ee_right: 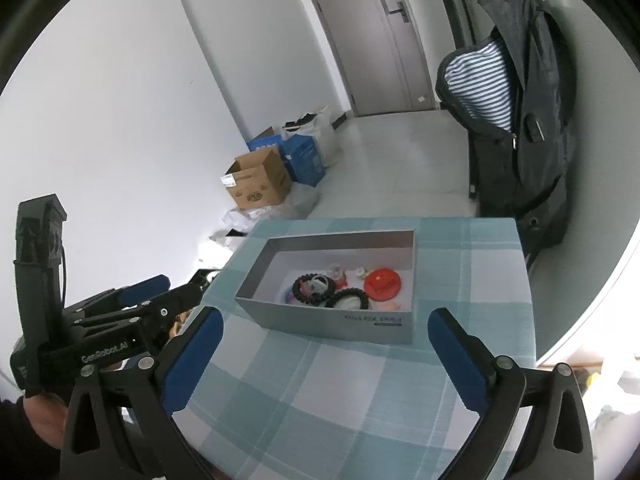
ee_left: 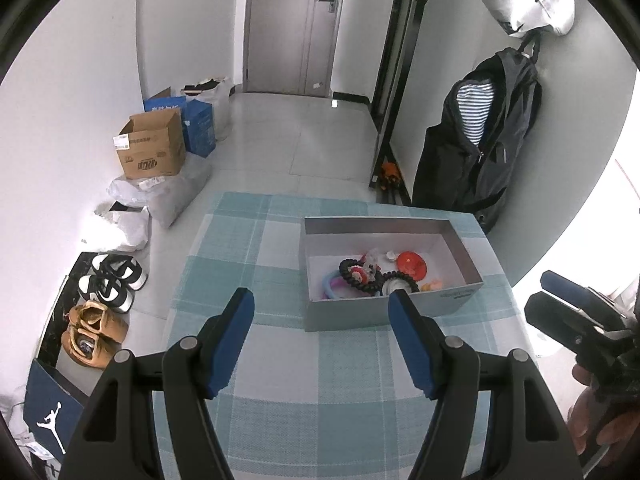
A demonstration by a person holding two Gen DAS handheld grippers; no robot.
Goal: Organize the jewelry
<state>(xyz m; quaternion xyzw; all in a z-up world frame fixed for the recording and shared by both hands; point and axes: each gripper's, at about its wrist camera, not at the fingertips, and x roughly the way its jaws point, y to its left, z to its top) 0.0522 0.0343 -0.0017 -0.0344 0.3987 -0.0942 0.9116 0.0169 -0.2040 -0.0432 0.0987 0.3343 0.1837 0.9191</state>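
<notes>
Blue-padded left gripper (ee_left: 322, 300) and right gripper (ee_right: 324, 320) hover nearest, jaws spread wide, gripping nothing. Beyond them, on the teal checked tablecloth (ee_left: 280, 400), a grey cardboard box (ee_right: 332, 324) contains black beaded bracelets (ee_right: 310, 290) and a red disc (ee_right: 383, 282).

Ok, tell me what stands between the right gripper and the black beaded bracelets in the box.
Only the grey box's near wall. The right gripper is open and empty, short of the box, and the black beaded bracelets lie just behind that wall. The box is open-topped, so a reach over it looks clear.
</notes>
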